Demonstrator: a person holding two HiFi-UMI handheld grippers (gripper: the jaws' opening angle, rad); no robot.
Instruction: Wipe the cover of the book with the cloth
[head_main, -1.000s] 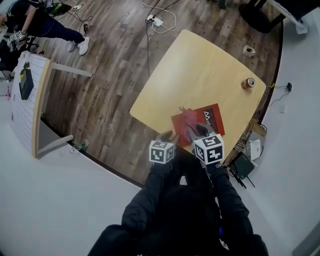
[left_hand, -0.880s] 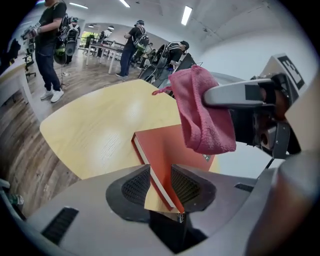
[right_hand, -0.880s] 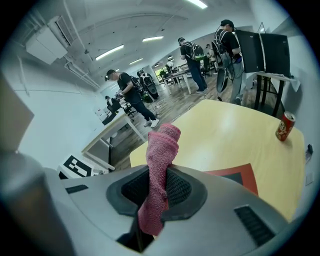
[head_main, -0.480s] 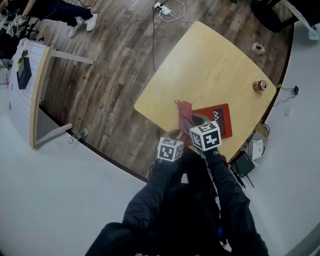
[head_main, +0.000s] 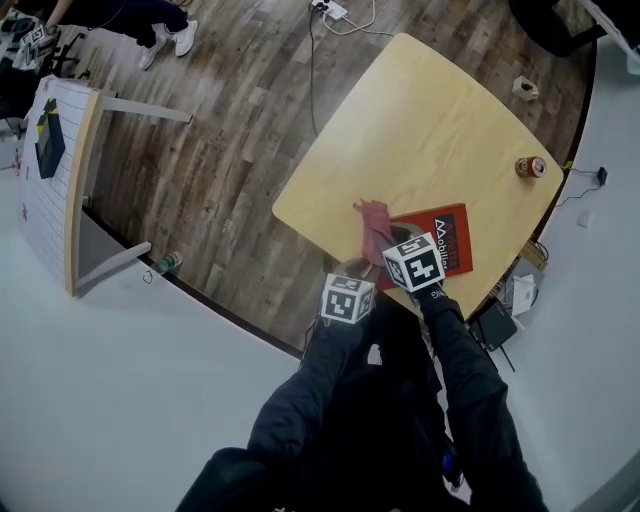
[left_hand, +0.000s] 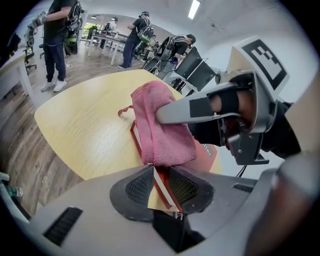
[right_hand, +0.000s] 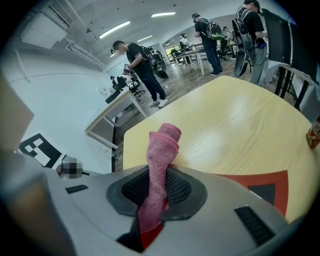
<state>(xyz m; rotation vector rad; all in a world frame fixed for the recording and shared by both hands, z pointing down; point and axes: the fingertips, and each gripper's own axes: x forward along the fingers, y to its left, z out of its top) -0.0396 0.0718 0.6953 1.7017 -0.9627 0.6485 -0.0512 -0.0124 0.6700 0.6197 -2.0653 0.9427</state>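
Book (head_main: 450, 242) corner pinched in left gripper (left_hand: 161, 184) — cover partly hidden by cloth (right_hand: 162, 150), clamped in right gripper (right_hand: 156, 192)

The head view looks steeply down from high above the pale wooden table with rounded corners (head_main: 420, 130). Dark plank floor (head_main: 230, 130) lies around the table, and both claws show small at its near edge. The left gripper view sits low, just behind the left gripper (left_hand: 161, 186), facing along its jaws across the tabletop. The right gripper (left_hand: 165, 116) reaches in just ahead of that claw, from its right. The right gripper view, equally close, faces out over the table toward standing people (right_hand: 142, 70) far beyond its claw. All three views share the pink terry cloth (head_main: 375, 222), the red-covered book (head_main: 447, 240) and the tabletop.
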